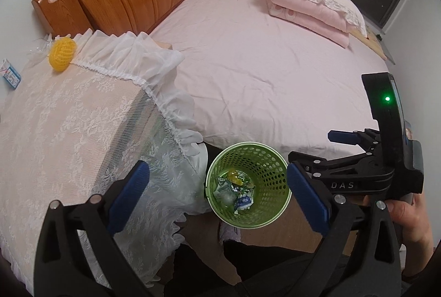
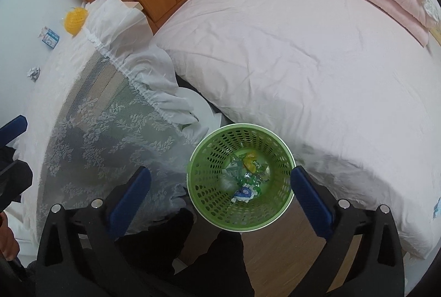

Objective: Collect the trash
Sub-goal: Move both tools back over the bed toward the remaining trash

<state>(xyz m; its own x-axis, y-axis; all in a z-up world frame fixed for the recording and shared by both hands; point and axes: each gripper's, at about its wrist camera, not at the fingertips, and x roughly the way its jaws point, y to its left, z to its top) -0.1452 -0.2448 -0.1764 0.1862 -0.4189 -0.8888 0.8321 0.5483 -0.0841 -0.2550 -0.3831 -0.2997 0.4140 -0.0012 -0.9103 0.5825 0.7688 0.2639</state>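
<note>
green perforated bin (image 2: 239,175) upright on the floor by the bed, crumpled wrappers (image 2: 246,175) inside, paper wad (image 2: 33,73), small blue carton (image 2: 49,37) on the lace-covered table

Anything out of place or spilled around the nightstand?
Nothing spilled. Litter still sits on the lace-covered nightstand: a crumpled paper ball and a small blue-white carton. The green basket stands upright with wrappers inside.

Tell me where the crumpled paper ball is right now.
In the right wrist view, the crumpled paper ball lies at far left on the lace-covered nightstand, below the small blue box and yellow ball.
</note>
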